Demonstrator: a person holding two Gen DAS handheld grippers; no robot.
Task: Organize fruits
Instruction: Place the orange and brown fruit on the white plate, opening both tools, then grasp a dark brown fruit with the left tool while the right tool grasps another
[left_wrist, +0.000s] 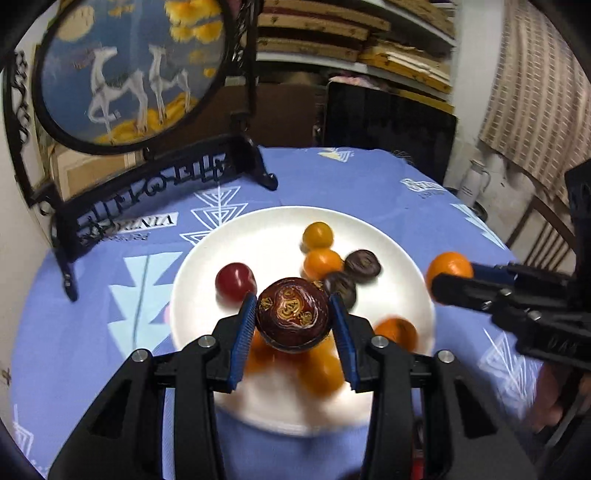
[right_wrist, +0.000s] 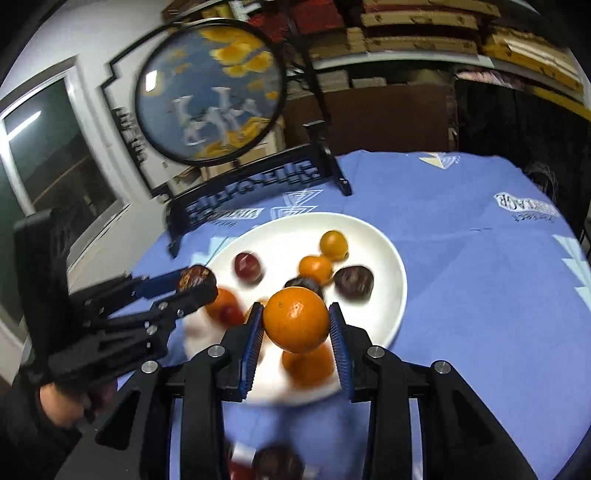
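My left gripper (left_wrist: 293, 319) is shut on a dark brown mangosteen (left_wrist: 293, 317) and holds it above the near part of the white plate (left_wrist: 207, 258). My right gripper (right_wrist: 297, 325) is shut on an orange (right_wrist: 296, 319) above the same plate's (right_wrist: 384, 258) near side. On the plate lie a red fruit (left_wrist: 235, 282), several small oranges (left_wrist: 317, 235), and two dark mangosteens (left_wrist: 363, 263). The right gripper also shows in the left wrist view (left_wrist: 452, 282), the left gripper in the right wrist view (right_wrist: 195, 282).
A blue patterned cloth (right_wrist: 480, 277) covers the round table. A round painted screen on a black stand (left_wrist: 129, 74) stands at the back left. Dark and red fruit (right_wrist: 273, 463) lie blurred near the front edge. A chair (left_wrist: 546, 236) stands at the right.
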